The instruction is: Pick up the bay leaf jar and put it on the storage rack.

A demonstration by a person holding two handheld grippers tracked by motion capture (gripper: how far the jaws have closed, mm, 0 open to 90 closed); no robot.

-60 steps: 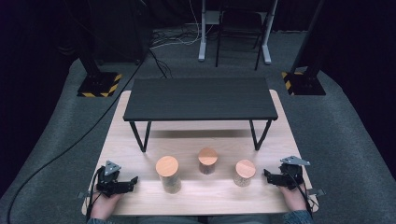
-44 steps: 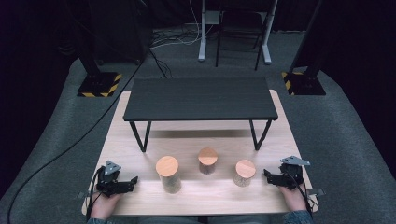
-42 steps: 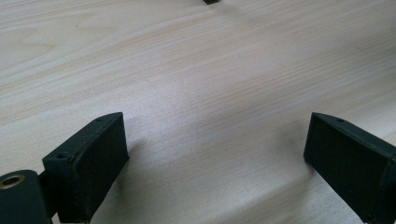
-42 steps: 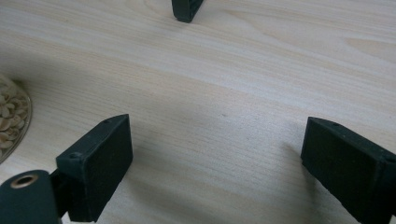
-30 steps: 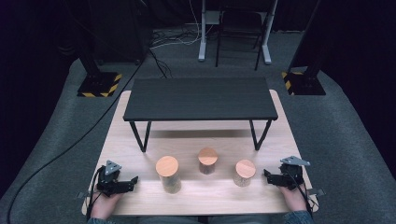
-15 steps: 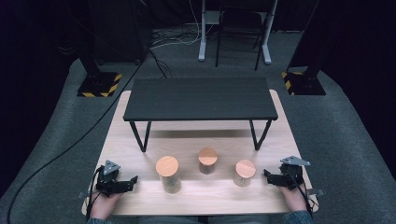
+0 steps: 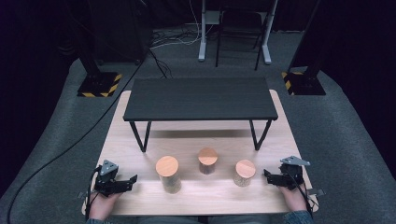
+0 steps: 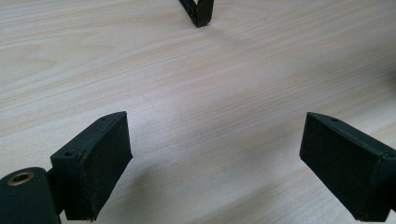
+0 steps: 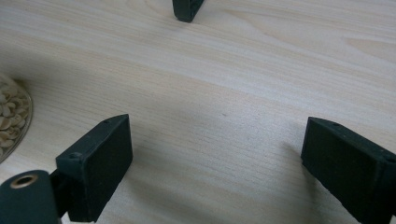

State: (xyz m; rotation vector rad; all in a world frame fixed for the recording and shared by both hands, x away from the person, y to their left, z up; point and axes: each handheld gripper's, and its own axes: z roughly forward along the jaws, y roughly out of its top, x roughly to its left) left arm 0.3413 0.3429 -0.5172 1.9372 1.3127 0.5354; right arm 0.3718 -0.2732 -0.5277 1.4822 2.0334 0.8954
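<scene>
Three jars with wooden lids stand in a row on the light wooden table (image 7: 205, 191): a tall left jar (image 7: 167, 173), a darker middle jar (image 7: 207, 160) and a right jar (image 7: 244, 172) with pale contents. My left gripper (image 7: 131, 181) rests at the table's front left, open, with bare wood between its jaws (image 8: 215, 158). At the front right sits my right gripper (image 7: 267, 175), open too, nothing between its jaws (image 9: 217, 158). The right jar's glass edge (image 9: 11, 119) shows at the left of the right gripper view.
A low black bench (image 7: 200, 98) stands across the far half of the table on thin angled legs (image 7: 140, 135). One leg foot (image 8: 198, 10) shows ahead of the left gripper, another leg foot (image 9: 187, 9) ahead of the right. Grey carpet, stands and a cable surround the table.
</scene>
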